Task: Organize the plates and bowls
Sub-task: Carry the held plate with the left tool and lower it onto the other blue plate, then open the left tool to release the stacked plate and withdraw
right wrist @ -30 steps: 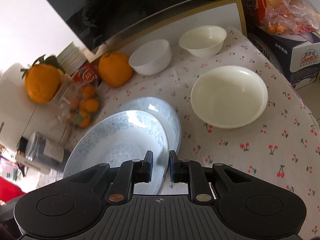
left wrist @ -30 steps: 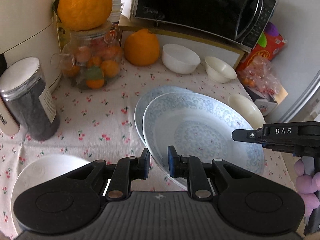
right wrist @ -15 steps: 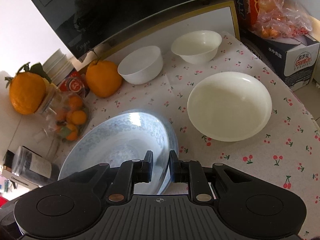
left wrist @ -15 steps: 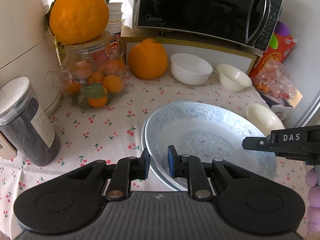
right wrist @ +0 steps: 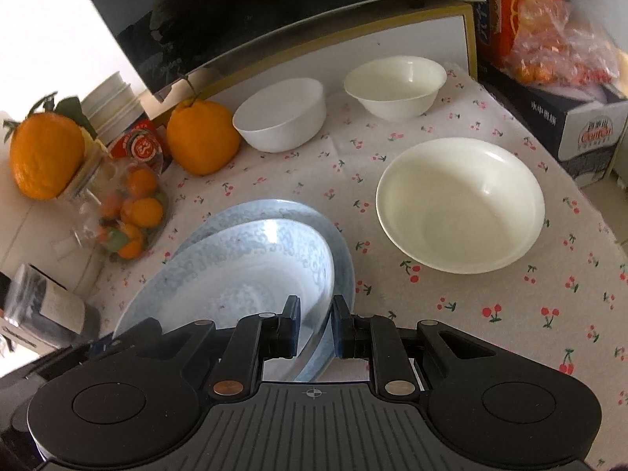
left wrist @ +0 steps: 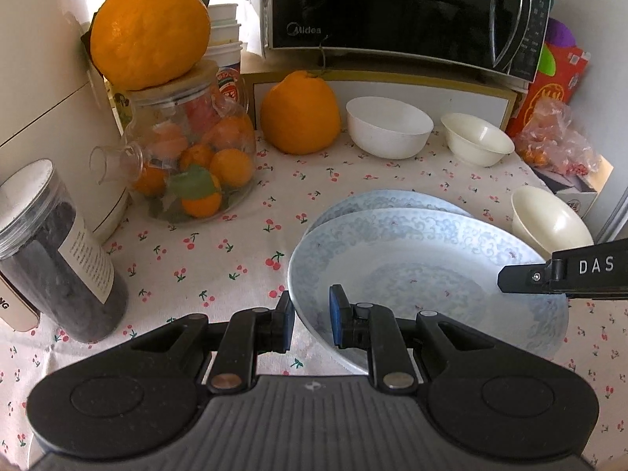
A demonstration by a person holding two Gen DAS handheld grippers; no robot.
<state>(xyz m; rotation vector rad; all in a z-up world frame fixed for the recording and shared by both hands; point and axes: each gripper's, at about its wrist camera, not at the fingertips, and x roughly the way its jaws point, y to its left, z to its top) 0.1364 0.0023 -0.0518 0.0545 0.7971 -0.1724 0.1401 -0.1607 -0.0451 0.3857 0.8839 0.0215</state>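
One cherry-print tablecloth (left wrist: 219, 247) (microwave (left wrist: 392, 11) behind)

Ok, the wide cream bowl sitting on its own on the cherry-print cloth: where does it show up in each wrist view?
Left wrist view: the wide cream bowl sits at the right edge, just above the right gripper's black arm, right of the blue-patterned plates.
Right wrist view: the wide cream bowl lies right of centre, right of the same plates.
Shared landmark: the large orange beside the white bowl below the microwave.
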